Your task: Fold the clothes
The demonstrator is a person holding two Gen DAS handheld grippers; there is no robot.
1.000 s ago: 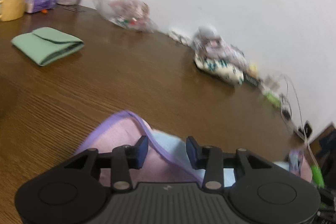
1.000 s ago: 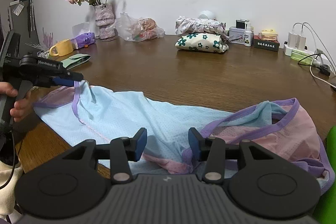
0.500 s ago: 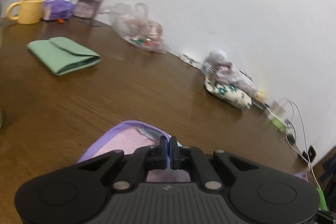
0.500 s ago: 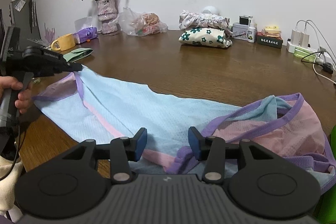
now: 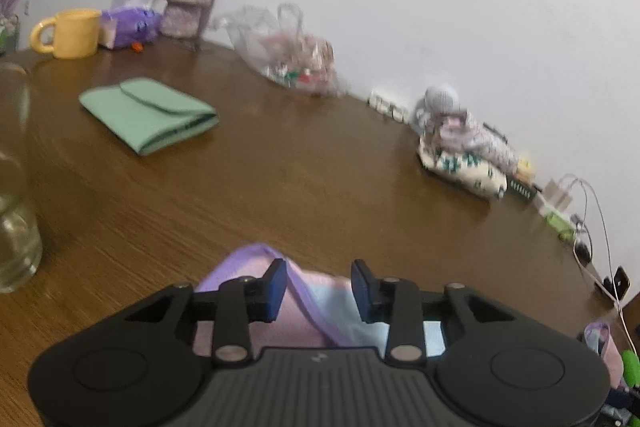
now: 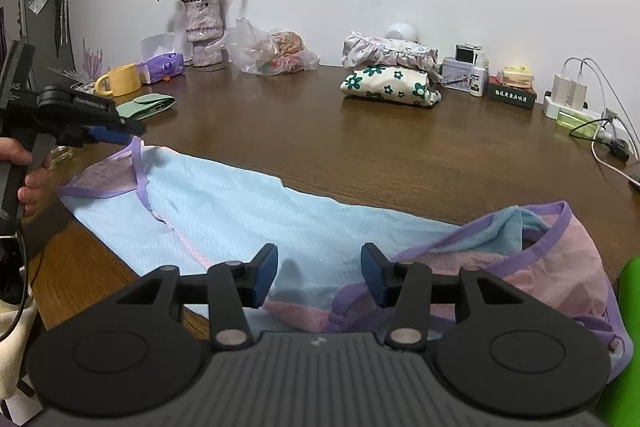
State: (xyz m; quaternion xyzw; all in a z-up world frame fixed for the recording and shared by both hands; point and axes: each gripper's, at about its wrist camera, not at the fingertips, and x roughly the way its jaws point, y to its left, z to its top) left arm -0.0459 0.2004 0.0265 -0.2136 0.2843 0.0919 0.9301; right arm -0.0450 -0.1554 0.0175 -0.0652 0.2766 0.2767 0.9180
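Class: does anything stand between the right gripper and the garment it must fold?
Nothing visible does. The right gripper hangs open directly over the blue garment, which lies spread on the table. The cup, vase and folded clothes stand well behind.

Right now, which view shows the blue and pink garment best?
The right wrist view: the garment lies spread nearly full length across the table, purple-trimmed at both ends. The left wrist view shows only one purple-trimmed corner beyond the gripper body.
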